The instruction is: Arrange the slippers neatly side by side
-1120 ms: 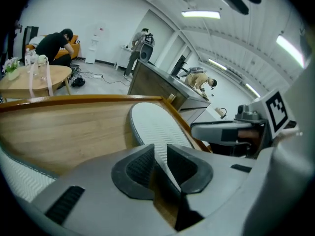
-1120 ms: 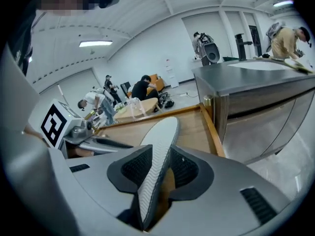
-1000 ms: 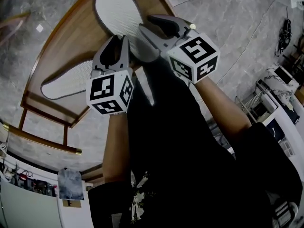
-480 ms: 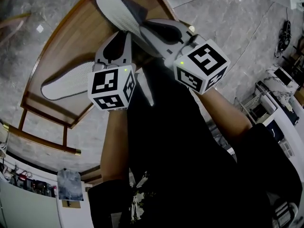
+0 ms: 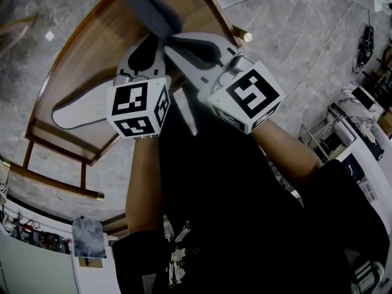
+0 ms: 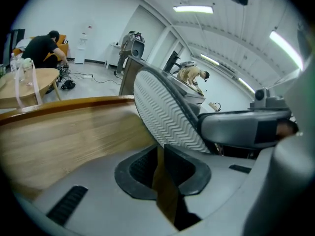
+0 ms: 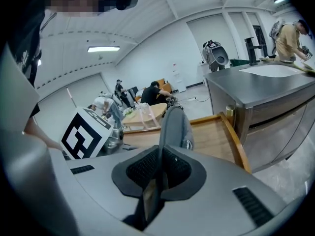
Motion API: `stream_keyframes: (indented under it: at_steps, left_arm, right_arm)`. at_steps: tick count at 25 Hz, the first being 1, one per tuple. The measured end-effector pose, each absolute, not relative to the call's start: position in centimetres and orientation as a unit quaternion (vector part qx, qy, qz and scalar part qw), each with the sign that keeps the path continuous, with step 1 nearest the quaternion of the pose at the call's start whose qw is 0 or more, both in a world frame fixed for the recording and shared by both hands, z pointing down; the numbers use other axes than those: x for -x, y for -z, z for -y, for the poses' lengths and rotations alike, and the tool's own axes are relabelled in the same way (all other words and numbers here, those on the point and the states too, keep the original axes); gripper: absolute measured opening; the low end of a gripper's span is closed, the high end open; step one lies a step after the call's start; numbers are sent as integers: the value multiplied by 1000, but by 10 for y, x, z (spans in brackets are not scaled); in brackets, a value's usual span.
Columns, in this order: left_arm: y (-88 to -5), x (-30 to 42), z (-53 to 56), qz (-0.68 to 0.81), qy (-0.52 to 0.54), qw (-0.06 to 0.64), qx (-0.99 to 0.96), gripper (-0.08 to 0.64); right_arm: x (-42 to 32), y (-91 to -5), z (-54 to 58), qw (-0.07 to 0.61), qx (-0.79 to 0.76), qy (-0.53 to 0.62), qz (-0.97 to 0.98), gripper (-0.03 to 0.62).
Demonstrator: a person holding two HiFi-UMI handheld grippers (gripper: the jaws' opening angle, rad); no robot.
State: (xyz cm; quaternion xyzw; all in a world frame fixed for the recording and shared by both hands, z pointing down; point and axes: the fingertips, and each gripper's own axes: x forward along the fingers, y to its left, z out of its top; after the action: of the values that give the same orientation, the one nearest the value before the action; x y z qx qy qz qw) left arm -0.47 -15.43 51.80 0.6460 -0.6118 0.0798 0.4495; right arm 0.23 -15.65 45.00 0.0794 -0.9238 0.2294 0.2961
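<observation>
1. Turning the raised slipper (image 5: 150,8) over looks to be the step in hand. It stands on edge above the far part of the table (image 5: 79,48), with its grey upper toward the head view and its ribbed white sole facing the left claw (image 6: 160,168).
2. To do this well, I would lift it fully clear of the wood before rolling the wrist, so the toe does not drag or catch.
3. The grip is on a thin edge only, so a slow turn is safer. A quick flick could swing the long free end and pull it out of the pads.
4. It should then go down sole first, just beside the flat slipper (image 5: 82,106), toes the same way and heels level.
5. The flat slipper lies near the table's left edge, well apart from the raised one. It seems to be sole up too, though the left claw's cube hides its near end. If so, it will need the same turn.
6. The right claw (image 7: 160,166) has just been closing. Its jaws are now nearly together, pinched on the raised slipper's edge, which stands up from between the pads.
7. The left claw has just been closing as well. A narrow slit is left between its jaws, only the table's wood shows through it, and it holds nothing. The raised slipper's sole hangs just beyond its tips.
</observation>
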Motion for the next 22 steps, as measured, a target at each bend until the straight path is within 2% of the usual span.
stream_keyframes:
  at_steps: [6, 12, 16, 19, 22]
  left_arm:
    - [-506, 26, 138, 639, -36, 443, -628, 38]
    - [-465, 58, 136, 652, 87, 442, -609, 28]
    - [-452, 64, 143, 652, 85, 427, -620, 32]
    - [-456, 61, 144, 649, 79, 438, -617, 85]
    - [-466, 59, 145, 651, 58, 448, -610, 70]
  right_arm:
    - [5, -453, 151, 300, -67, -228, 924, 23]
    - [11, -455, 145, 306, -59, -218, 925, 24]
    - [15, -460, 136, 310, -50, -211, 926, 23]
    - [16, -464, 130, 316, -46, -212, 924, 23]
    - [19, -467, 128, 320, -45, -209, 923, 23]
